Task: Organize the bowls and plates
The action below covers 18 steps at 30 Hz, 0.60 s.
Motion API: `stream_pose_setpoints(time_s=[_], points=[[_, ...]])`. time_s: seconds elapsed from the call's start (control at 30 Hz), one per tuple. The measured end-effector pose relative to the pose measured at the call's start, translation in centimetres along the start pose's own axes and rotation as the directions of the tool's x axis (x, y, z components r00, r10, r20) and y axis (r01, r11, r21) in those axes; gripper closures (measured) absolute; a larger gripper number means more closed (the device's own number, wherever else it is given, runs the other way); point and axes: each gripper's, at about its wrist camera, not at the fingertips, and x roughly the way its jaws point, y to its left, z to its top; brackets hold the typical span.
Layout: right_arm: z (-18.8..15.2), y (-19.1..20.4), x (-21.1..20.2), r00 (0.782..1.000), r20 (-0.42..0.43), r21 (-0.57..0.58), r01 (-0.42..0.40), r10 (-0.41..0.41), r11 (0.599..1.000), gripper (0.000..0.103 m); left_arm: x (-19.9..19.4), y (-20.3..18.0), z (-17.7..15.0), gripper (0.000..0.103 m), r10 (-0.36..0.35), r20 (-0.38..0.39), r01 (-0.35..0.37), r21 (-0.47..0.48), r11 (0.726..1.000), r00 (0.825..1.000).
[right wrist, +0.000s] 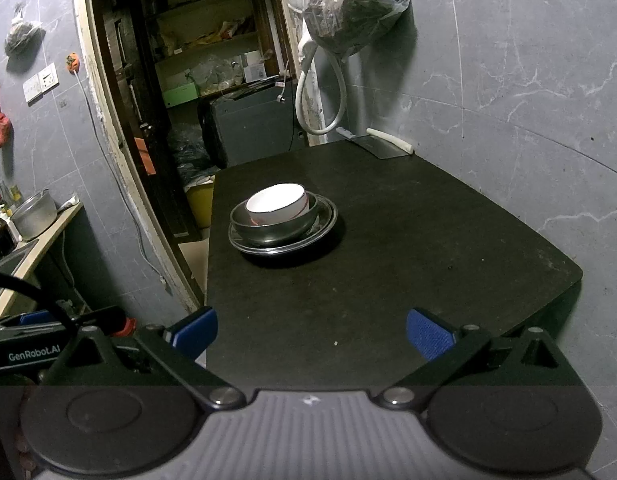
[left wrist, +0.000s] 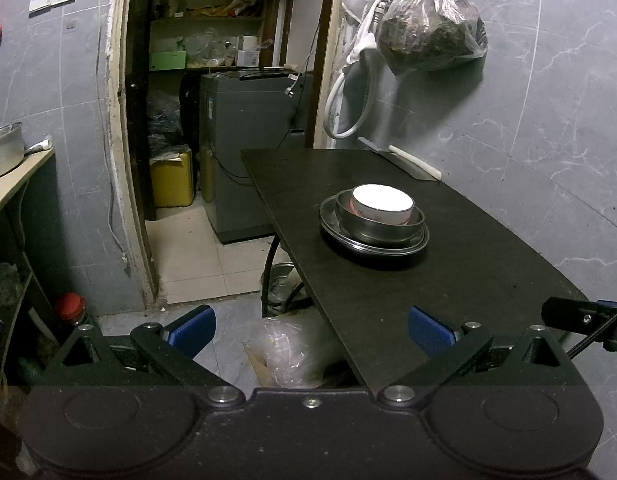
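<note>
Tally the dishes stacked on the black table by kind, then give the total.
White bowl: 1
Metal bowl: 1
Metal plate: at least 1; the rim looks doubled, so a second may lie beneath, but I cannot tell
Total: 3 certain

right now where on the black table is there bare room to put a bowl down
Bare top lies between the stacked dishes and the table's near edge, and right of the stack towards the tiled wall. The far corner is crowded by the cleaver.
</note>
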Motion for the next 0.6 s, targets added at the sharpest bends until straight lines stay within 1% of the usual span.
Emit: stream_pose_setpoints(time_s=[0.6], points=[[0.51,-0.42,-0.05,1.0,0.007,0.009,0.006,-0.006,1.0,0.0,0.23,-0.37,0.45,0.001,-0.007,0.0,0.007,0.012,1.0,1.0]])
